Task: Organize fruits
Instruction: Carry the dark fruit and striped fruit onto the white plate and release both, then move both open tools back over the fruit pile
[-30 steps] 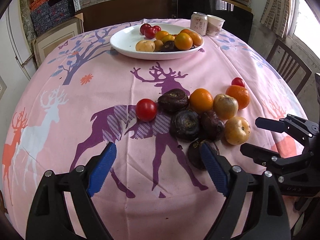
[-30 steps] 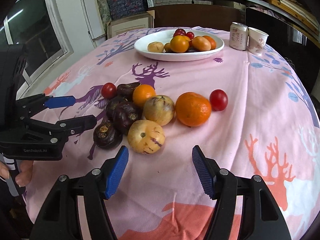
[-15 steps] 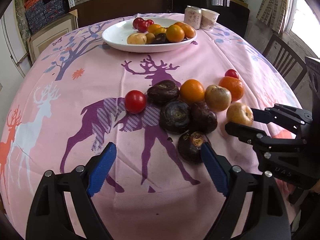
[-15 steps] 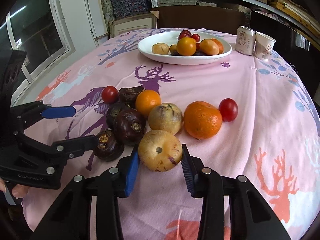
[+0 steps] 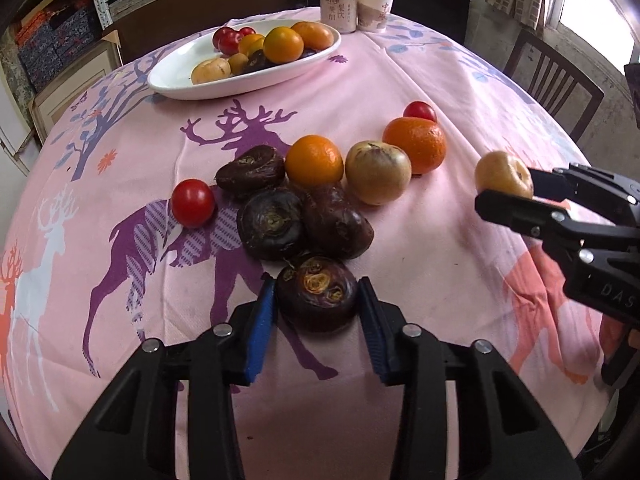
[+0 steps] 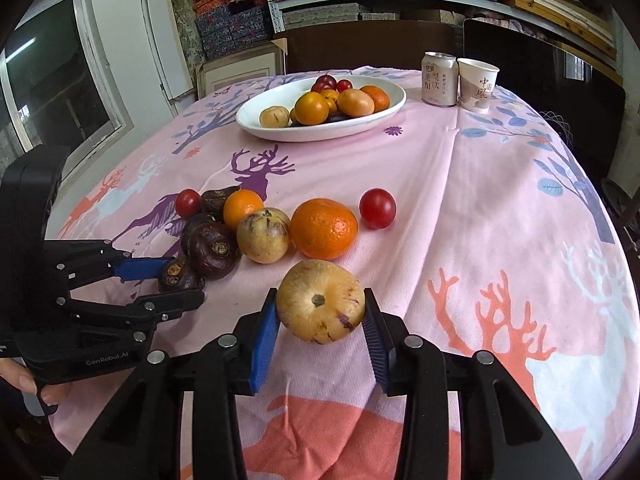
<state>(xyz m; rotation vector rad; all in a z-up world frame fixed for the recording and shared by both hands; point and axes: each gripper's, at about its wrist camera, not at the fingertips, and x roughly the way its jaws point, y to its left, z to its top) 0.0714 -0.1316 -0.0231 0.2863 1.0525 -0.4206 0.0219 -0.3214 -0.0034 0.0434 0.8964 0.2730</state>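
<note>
On the pink deer tablecloth lies a pile of fruit: dark purple ones, two oranges, a greenish round fruit and red tomatoes. My left gripper is closing, its blue pads against the nearest dark purple fruit, which rests on the cloth. My right gripper is shut on a yellow speckled fruit and holds it just above the cloth, right of the pile. A white plate at the far side holds several fruits.
A drink can and a paper cup stand behind the plate. A wooden chair is at the table's right edge. Shelves with boxes fill the back wall. A hand grips the left tool.
The left gripper moved forward and its wide-open jaws closed around the nearest dark fruit. The right gripper closed on the yellow fruit and lifted it away from the pile.
</note>
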